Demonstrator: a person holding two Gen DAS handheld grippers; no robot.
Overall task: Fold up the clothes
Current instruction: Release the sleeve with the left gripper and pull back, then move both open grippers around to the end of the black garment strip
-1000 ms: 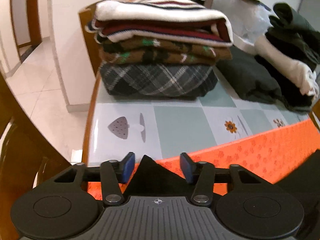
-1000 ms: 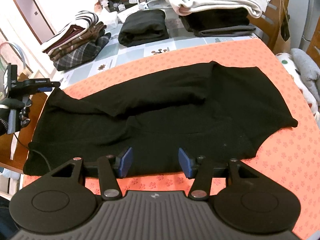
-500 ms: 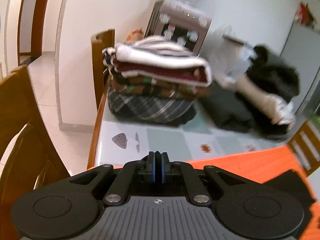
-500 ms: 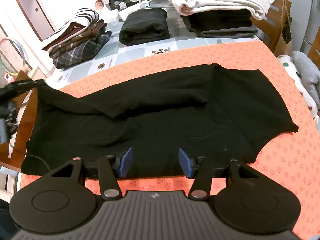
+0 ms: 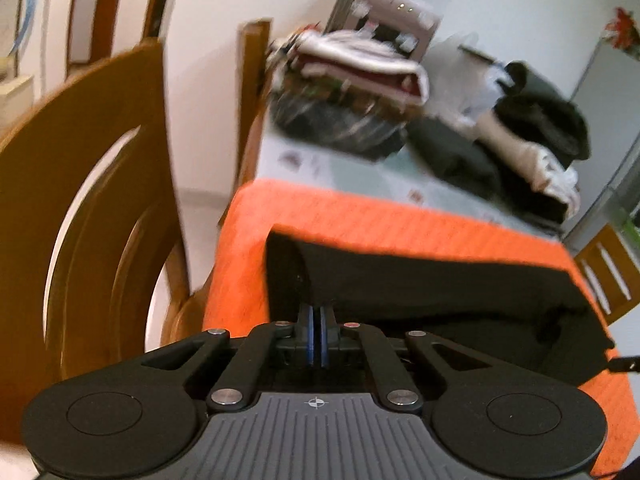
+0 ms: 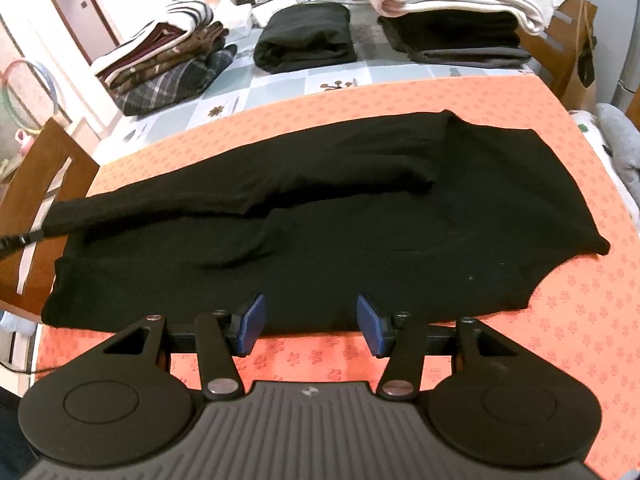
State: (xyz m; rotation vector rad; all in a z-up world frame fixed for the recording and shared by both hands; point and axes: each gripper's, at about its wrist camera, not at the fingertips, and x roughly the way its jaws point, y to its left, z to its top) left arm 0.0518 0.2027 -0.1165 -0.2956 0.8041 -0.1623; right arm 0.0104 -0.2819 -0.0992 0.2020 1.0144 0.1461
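You are clamping the left gripper (image 5: 315,334) on the black garment's (image 6: 320,216) left end; the right gripper (image 6: 310,328) is hovering unclenched at its near hem. Garment is lying on the orange mat (image 6: 560,308); soft, limp — pinch edges.

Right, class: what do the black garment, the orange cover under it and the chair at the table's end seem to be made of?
Black garment: soft matte knit or jersey, probably; it drapes in gentle folds without shine. Orange cover: thin mat or cloth with a repeated flower print, slightly textured; exact material unclear. Chair: varnished wood, judging by its warm brown gloss and carved cut-out back.
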